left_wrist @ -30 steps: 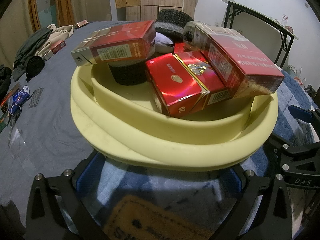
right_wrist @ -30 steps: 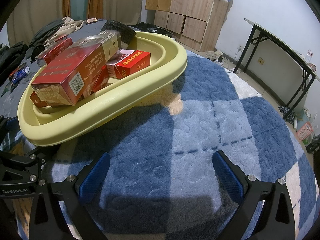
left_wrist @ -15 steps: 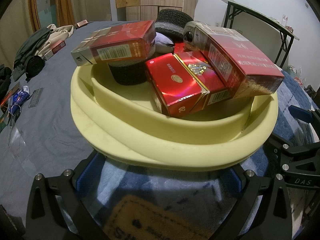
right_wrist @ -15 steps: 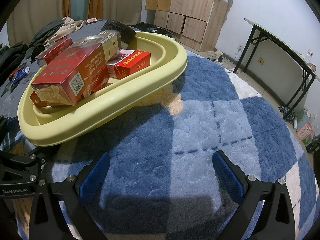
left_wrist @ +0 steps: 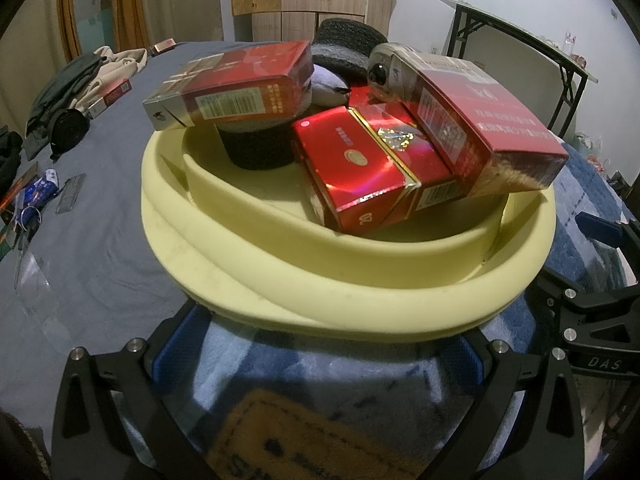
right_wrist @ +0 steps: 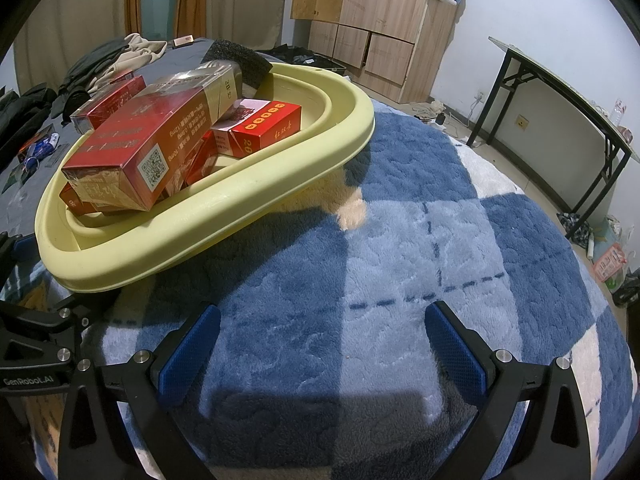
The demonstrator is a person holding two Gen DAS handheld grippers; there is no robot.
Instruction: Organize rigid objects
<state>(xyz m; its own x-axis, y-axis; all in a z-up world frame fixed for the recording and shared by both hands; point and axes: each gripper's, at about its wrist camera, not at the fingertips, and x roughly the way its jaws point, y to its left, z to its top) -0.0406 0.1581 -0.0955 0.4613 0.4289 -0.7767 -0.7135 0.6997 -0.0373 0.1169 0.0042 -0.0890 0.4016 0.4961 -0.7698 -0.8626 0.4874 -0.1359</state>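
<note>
Teetering on the yellow basin's (left_wrist: pixel 360 304) rim, that top red carton (left_wrist: pixel 480 120) could slide off if either open, empty gripper (right_wrist: pixel 320 340) bumps it.

a blue and white plaid blanket (right_wrist: pixel 400 240) covers the near surface, with a grey sheet (left_wrist: pixel 92 216) beyond it. clothes (left_wrist: pixel 80 80) lie heaped at the far edge, and small items, perhaps tools (left_wrist: pixel 32 196), are scattered nearby. a wooden cabinet (right_wrist: pixel 376 20) stands against the wall beside a folding table (right_wrist: pixel 560 92).
</note>
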